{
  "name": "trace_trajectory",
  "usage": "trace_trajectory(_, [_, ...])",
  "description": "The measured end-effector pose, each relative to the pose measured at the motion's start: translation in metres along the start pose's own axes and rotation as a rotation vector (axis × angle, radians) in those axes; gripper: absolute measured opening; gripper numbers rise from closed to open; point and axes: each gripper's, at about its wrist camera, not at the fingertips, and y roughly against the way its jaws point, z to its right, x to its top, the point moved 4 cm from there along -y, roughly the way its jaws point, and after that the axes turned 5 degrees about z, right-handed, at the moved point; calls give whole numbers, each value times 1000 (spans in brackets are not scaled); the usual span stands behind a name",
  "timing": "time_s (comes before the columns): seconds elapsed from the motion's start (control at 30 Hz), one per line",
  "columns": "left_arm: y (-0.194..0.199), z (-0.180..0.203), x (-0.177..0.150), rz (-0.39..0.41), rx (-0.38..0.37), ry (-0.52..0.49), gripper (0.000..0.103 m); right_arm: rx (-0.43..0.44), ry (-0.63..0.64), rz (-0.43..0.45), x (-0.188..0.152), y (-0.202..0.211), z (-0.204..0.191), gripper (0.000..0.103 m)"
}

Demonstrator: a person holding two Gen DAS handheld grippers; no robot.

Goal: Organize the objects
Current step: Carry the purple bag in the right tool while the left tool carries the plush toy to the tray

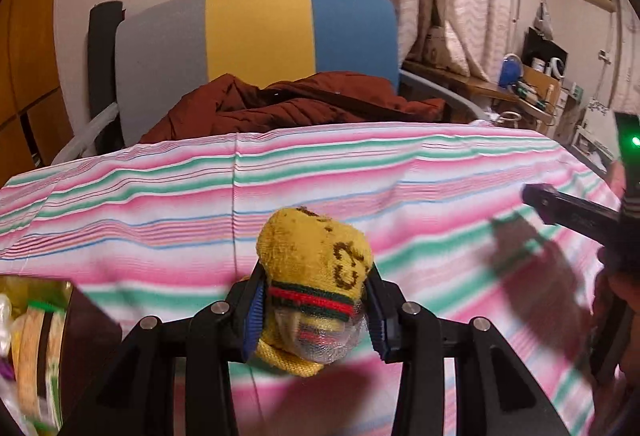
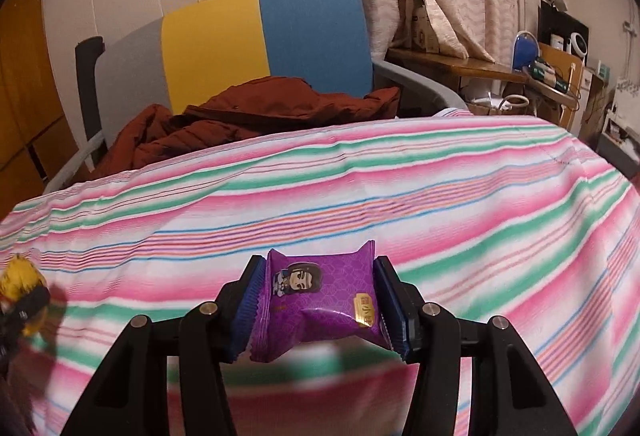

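My left gripper (image 1: 316, 310) is shut on a rolled yellow sock (image 1: 316, 260) with red and green bands, held above the pink and green striped tablecloth (image 1: 360, 163). The sock also shows at the far left of the right wrist view (image 2: 18, 278). My right gripper (image 2: 320, 304) is shut on a purple snack packet (image 2: 320, 300) with a cartoon face, held above the same cloth (image 2: 400, 175). The right gripper shows blurred at the right edge of the left wrist view (image 1: 532, 195).
A dark box with packets (image 1: 44, 348) sits at the table's near left. Behind the table stands a grey, yellow and blue chair (image 1: 256, 31) with a rust-brown jacket (image 1: 288, 103) on it. A cluttered desk (image 2: 552, 75) and curtains stand at the back right.
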Motion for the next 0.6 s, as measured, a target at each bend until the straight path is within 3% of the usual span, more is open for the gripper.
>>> trace_trajectory(0.4, [109, 3, -25, 88, -110, 9, 42, 230, 61, -22, -29, 69, -103, 55])
trace_trajectory(0.6, [162, -37, -34, 122, -79, 55, 43, 403, 97, -25, -32, 103, -182, 55])
